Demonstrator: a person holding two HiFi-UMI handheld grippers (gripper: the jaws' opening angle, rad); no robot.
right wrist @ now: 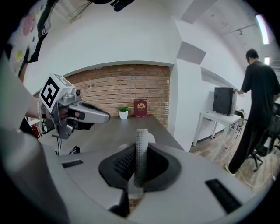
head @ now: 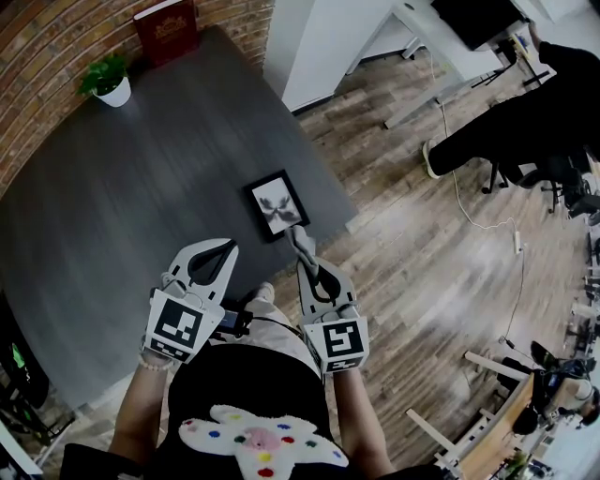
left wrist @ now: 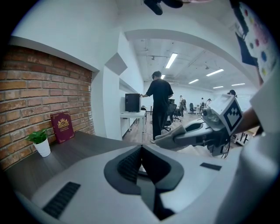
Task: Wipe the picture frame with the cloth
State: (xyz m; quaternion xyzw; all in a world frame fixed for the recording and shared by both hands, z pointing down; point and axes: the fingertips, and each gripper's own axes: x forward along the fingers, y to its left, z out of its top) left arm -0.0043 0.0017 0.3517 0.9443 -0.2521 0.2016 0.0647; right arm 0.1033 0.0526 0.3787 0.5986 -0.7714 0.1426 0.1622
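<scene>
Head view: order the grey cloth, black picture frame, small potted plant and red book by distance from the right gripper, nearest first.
1. Grey cloth: clamped in the right gripper.
2. Black picture frame: just ahead, on the dark table near its right edge.
3. Potted plant and red book: both far off by the brick wall, too close to call.

I can't make out the print inside the picture frame [head: 278,205]; the cloth [head: 302,243] hides its near corner. The top edge clips the far red book [head: 167,28].
</scene>
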